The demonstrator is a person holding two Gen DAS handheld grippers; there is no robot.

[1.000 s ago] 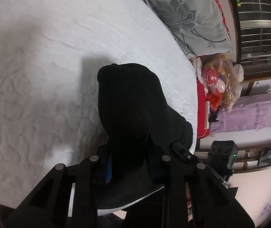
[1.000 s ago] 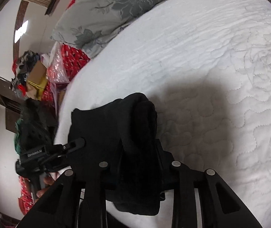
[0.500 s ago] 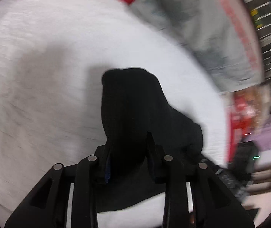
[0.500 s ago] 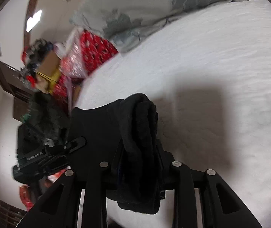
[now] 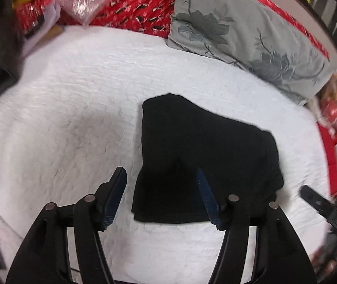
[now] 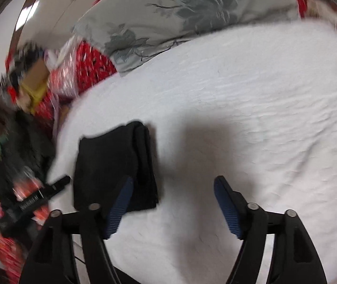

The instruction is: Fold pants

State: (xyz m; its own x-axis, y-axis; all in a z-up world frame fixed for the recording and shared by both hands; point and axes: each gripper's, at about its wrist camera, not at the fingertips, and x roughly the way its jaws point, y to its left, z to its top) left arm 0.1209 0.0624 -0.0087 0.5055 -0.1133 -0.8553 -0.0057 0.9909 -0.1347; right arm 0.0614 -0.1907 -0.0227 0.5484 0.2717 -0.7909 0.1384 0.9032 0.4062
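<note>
The black pants [image 5: 206, 156] lie folded into a thick rectangle on the white quilted bed [image 5: 74, 108]. My left gripper [image 5: 161, 177] hovers above their near left edge, its jaws opening, blue pads clear of the cloth. In the right wrist view the pants [image 6: 111, 165] lie to the left, a thick folded edge on their right side. My right gripper [image 6: 173, 184] is opening too, with only bare quilt between its pads; its left finger overlaps the pants' near corner in the picture. Each gripper shows at the other view's edge.
A grey floral pillow [image 5: 244, 35] lies at the head of the bed [image 6: 263, 118], with red patterned bedding and plastic bags [image 5: 85, 2] beside it. Clutter and dark clothes [image 6: 24, 142] crowd the floor past the bed's left edge.
Both grippers were shut on the folded pants; now both have let go, opened and lifted back. The pants lie flat on the quilt, farther from both cameras.
</note>
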